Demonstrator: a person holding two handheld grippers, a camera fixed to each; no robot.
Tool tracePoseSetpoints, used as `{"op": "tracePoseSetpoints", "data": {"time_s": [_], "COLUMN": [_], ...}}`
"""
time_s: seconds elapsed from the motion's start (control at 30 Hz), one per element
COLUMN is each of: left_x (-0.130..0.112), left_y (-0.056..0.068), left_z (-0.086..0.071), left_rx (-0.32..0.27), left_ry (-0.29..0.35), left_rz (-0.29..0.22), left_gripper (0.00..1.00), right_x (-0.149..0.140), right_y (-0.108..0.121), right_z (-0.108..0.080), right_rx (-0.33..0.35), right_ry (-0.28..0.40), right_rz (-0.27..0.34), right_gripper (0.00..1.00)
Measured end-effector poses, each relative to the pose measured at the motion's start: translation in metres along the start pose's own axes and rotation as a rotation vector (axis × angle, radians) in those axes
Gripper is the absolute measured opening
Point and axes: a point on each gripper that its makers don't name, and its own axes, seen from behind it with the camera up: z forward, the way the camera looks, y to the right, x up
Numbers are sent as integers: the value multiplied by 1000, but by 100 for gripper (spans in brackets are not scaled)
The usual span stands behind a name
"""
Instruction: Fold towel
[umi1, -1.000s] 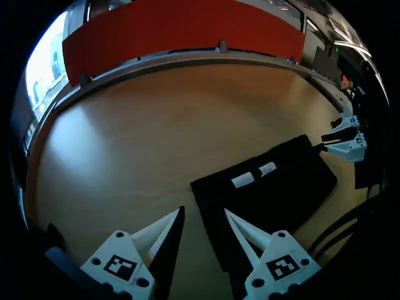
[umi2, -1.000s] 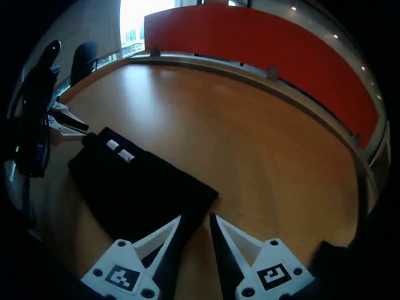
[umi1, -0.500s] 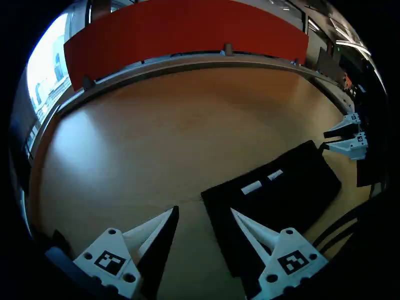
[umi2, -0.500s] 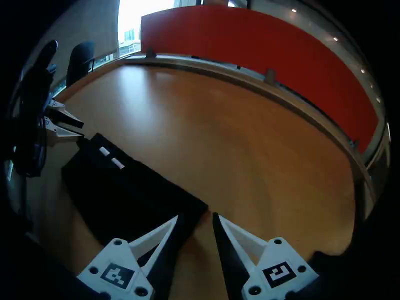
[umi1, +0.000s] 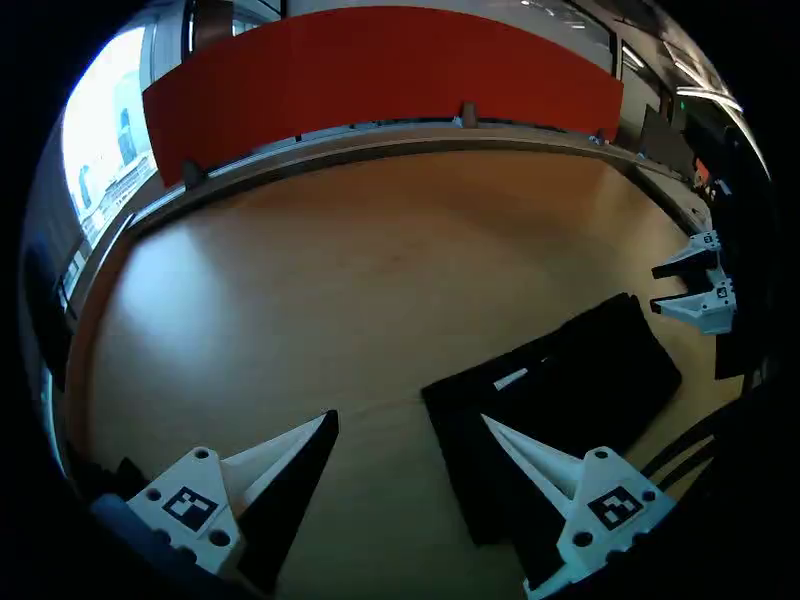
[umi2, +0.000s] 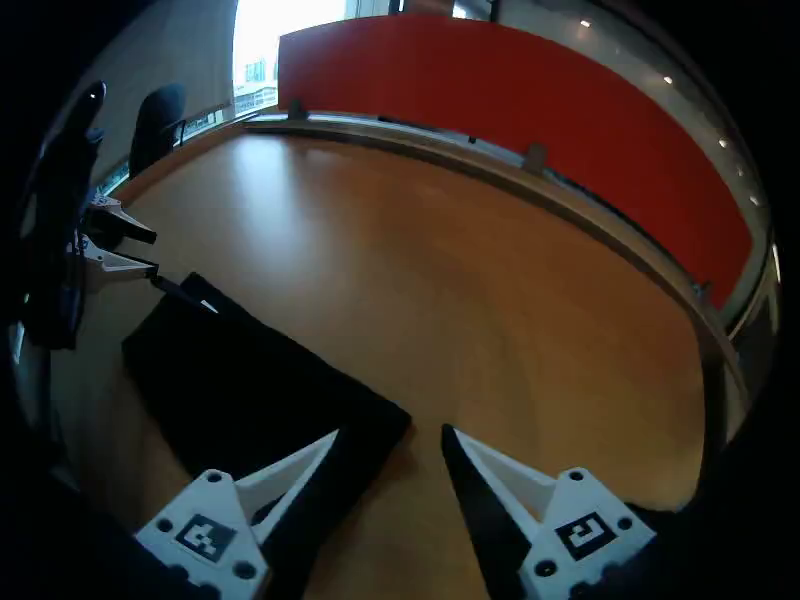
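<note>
towel (umi1: 590, 360) near corner hidden, tag (umi1: 510, 379) maybe tucked

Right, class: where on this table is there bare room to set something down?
Bare wooden table stretches from the black towel to the red partition. It is crowded at the towel's two ends, where the left claw and right claw hover open.

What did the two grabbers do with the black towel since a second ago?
Both opened wider. The right gripper, nearly shut at the black towel's corner a second ago, spread its fingers and seems to have let go. The left gripper widened too. The towel's white tags shrank to a sliver. The towel stayed folded flat on the wooden table.
</note>
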Motion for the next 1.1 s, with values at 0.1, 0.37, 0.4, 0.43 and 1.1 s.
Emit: {"op": "tracePoseSetpoints", "data": {"time_s": [0.1,0.37,0.4,0.43,1.1], "left_x": [-3,-12,-13,-14,-58], "left_y": [-1,-3,-4,-4,11], "left_z": [-3,-14,-16,-17,-52], "left_rx": [3,13,14,14,0], "left_ry": [0,7,7,7,-14], "left_rz": [-3,-13,-14,-16,-33], "left_gripper": [95,95,95,95,95], "right_x": [-1,-11,-12,-14,-52], "right_y": [-4,-12,-13,-14,-45], "right_z": [-5,-20,-22,-24,-65], "right_rx": [1,-8,-9,-10,-10], "right_ry": [6,11,10,9,11], "right_rz": [5,19,20,22,46], "right_gripper": [95,95,95,95,95]}}
